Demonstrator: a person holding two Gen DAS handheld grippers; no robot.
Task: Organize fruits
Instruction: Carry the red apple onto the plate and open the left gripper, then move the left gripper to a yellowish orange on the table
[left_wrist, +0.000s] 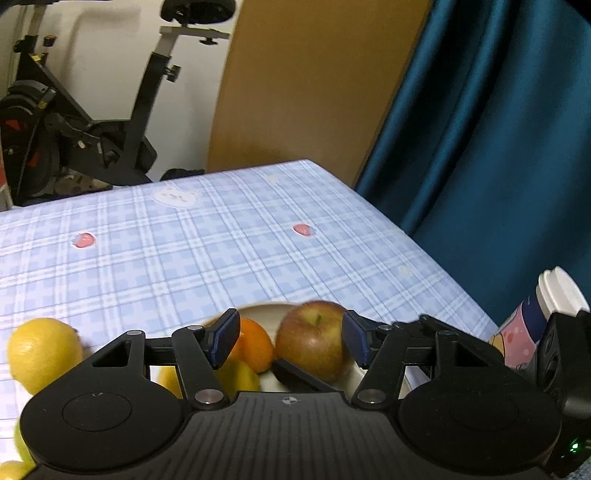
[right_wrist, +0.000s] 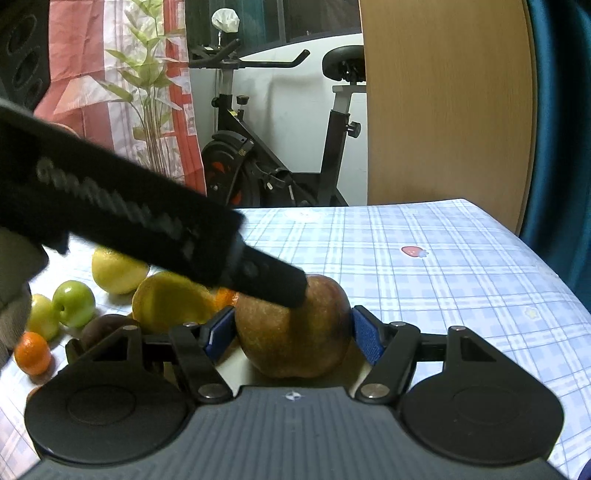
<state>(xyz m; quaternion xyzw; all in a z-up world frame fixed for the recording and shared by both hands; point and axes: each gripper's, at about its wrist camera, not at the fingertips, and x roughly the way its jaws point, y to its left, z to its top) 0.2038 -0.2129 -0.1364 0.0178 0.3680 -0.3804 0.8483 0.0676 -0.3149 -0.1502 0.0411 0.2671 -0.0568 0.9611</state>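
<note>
Blurred white lettering along the body of the left gripper (left_wrist: 290, 338) in the right wrist view, not legible. No brand text elsewhere; small crosshair mark on each gripper base. Pink cartoon print on cup (left_wrist: 524, 332) at 3 o'clock, white lid, no readable words. Tablecloth (left_wrist: 221, 258) blue plaid with strawberry print (right_wrist: 413, 252) and bear-face print (left_wrist: 177, 195).

Right gripper (right_wrist: 293, 332): blue pads pinching apple (right_wrist: 295, 339) on both flanks, apple low over cream plate (left_wrist: 258, 310). Left gripper: fingers spread, one black finger lying across the apple top at 11 o'clock in the right wrist view; contact with the pads cannot be told. Orange (left_wrist: 255, 347) just beside the apple at 9 o'clock, on the plate.

Loose fruit at 8 to 10 o'clock: lemon (left_wrist: 42, 350), large yellow fruit (right_wrist: 170, 302), green apples (right_wrist: 74, 302), small orange (right_wrist: 32, 352).

Bare cloth from 12 to 3 o'clock. Far table edge at 12 o'clock, right edge at 2 to 3 o'clock against blue curtain (left_wrist: 498, 147). Wooden board (right_wrist: 443, 110) and exercise bike (right_wrist: 280, 162) beyond the far edge.
</note>
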